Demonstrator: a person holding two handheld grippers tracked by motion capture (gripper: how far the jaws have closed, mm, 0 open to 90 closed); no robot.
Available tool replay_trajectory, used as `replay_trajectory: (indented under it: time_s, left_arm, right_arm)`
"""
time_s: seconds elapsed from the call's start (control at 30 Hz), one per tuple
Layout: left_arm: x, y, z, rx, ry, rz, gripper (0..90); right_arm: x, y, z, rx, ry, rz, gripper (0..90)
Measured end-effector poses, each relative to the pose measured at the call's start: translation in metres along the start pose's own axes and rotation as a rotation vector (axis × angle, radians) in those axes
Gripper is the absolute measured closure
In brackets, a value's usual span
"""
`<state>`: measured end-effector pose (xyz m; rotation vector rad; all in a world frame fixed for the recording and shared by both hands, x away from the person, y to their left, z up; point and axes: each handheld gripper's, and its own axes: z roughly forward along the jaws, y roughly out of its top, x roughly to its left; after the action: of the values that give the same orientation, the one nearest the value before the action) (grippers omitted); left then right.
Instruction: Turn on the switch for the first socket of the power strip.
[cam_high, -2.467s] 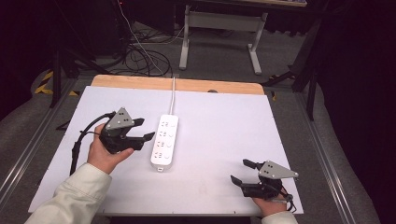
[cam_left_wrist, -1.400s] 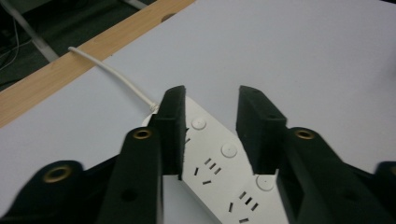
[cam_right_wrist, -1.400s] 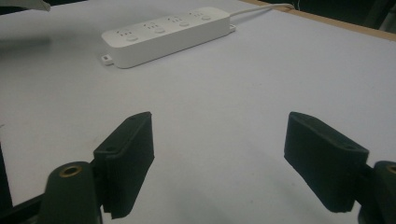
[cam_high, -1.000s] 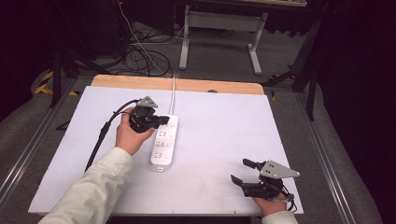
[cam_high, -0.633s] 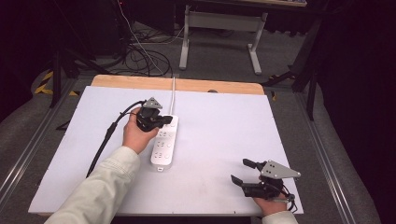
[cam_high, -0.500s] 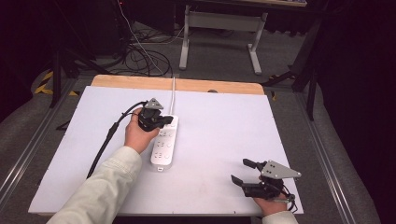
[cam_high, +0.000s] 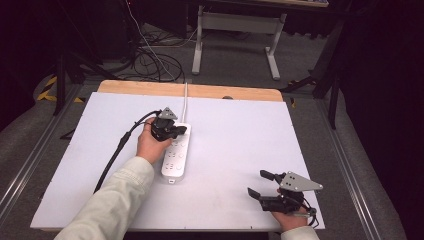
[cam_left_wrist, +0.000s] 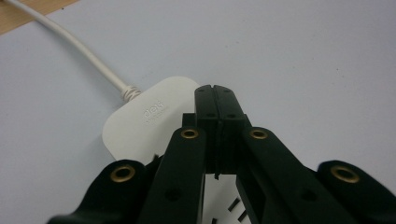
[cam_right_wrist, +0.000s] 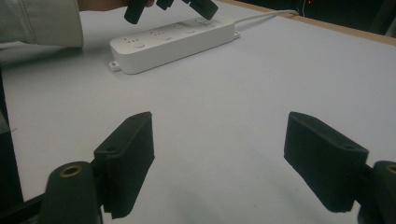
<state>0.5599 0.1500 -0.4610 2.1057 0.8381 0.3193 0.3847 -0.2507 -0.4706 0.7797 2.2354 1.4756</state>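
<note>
A white power strip (cam_high: 175, 159) lies lengthwise near the middle of the white table (cam_high: 240, 130), and its cord (cam_high: 185, 97) runs off the far edge. My left gripper (cam_high: 183, 129) is shut and holds nothing. Its tips are low over the strip's far, cord end. In the left gripper view the two jaws (cam_left_wrist: 218, 100) press together above the strip's rounded end (cam_left_wrist: 140, 122), beside the cord (cam_left_wrist: 77, 46). My right gripper (cam_high: 256, 183) rests open near the front right corner. Only bare table lies between its pads (cam_right_wrist: 229, 154). The strip (cam_right_wrist: 173, 39) lies farther off.
A wooden strip (cam_high: 200, 91) edges the table's far side. Beyond it are loose floor cables (cam_high: 150, 57) and a desk frame (cam_high: 200, 45). Metal rails run along both sides of the table. A sleeved forearm (cam_high: 115, 200) crosses the front left.
The left gripper has gone from the strip's left side to over its far end. In the last second it only crept closer. The right gripper has stayed still.
</note>
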Motion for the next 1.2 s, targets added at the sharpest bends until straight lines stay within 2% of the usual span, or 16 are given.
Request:
replay_trajectory:
  time_s: [0.1, 0.3, 0.43, 0.67, 0.73, 0.87, 0.9, 1.0, 1.07, 1.2]
  left_arm:
    - [0.0001, -0.0009, 0.0022, -0.002, 0.002, -0.008, 90.0]
    - [-0.0013, -0.0017, 0.006, -0.003, -0.003, 0.011, 90.0]
    - [-0.0022, -0.0018, 0.007, -0.009, 0.006, 0.0, 90.0]
    - [-0.0009, -0.0021, 0.0075, -0.014, 0.027, 0.015, 90.0]
    - [-0.0026, -0.0021, 0.0079, -0.009, 0.02, 0.003, 90.0]
    - [-0.003, -0.002, 0.0081, -0.005, 0.032, 0.007, 90.0]
    - [-0.0031, -0.002, 0.0079, -0.001, 0.025, -0.007, 90.0]
    - [-0.0039, -0.0012, 0.0082, 0.003, 0.037, -0.01, 90.0]
    - [-0.0046, -0.001, 0.0066, 0.018, 0.055, 0.007, 90.0]
    - [-0.0028, -0.0021, 0.0049, 0.029, 0.08, 0.015, 90.0]
  right_arm:
    - [-0.0001, 0.0, 0.0001, -0.001, 0.001, -0.002, 24.7]
    - [-0.0003, 0.0, 0.0003, 0.0, 0.004, -0.003, 24.7]
    - [-0.0001, 0.0, 0.0001, 0.002, 0.004, 0.0, 24.8]
    - [-0.0004, -0.0002, -0.0001, 0.004, 0.007, -0.001, 24.7]
    - [-0.0009, -0.0004, -0.0001, 0.001, 0.008, 0.003, 24.7]
    - [-0.0007, -0.0005, -0.0005, 0.002, 0.01, 0.004, 24.7]
    - [-0.0007, -0.0005, -0.0005, 0.002, 0.01, 0.004, 24.7]
    - [-0.0009, -0.0006, -0.0007, 0.002, 0.01, 0.006, 24.7]
    - [-0.001, -0.0007, -0.0002, 0.005, 0.012, 0.004, 24.7]
    - [-0.0007, -0.0007, 0.0003, 0.008, 0.016, 0.005, 24.7]
